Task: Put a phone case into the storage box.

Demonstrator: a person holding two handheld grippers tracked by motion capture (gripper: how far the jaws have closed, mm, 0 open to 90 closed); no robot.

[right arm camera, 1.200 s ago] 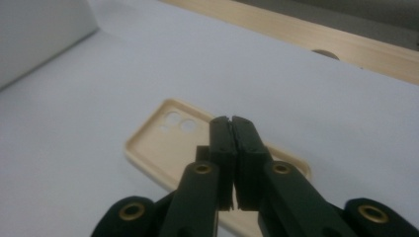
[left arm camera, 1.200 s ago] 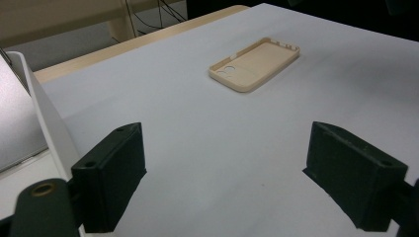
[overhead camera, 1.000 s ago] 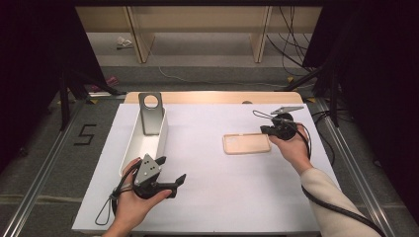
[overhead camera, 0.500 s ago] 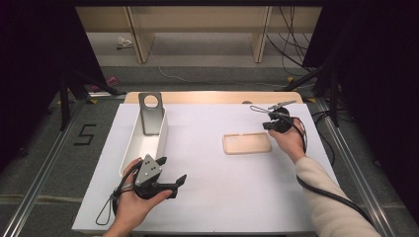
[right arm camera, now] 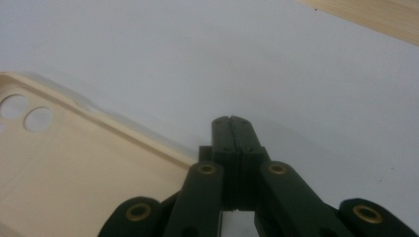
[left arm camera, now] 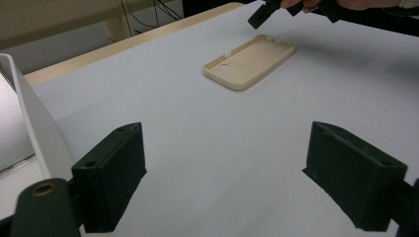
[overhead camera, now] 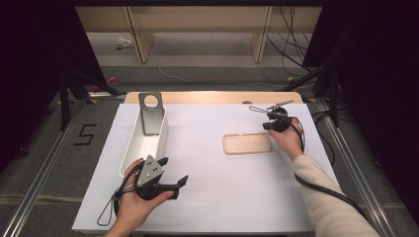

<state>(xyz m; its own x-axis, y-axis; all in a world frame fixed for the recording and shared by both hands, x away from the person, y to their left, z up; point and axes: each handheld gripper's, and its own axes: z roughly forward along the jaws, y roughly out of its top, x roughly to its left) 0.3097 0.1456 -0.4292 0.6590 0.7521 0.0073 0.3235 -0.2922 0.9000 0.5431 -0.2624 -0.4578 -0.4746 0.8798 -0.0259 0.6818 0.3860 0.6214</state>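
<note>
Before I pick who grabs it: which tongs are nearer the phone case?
Right. The right tongs hover, shut, just past the far right corner of the phone case. The left tongs sit open, well off, by the white bin.

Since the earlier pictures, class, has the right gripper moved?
Yes. In the high view the right gripper has drawn away from the phone case, toward the table's far edge; the case lies untouched.
</note>
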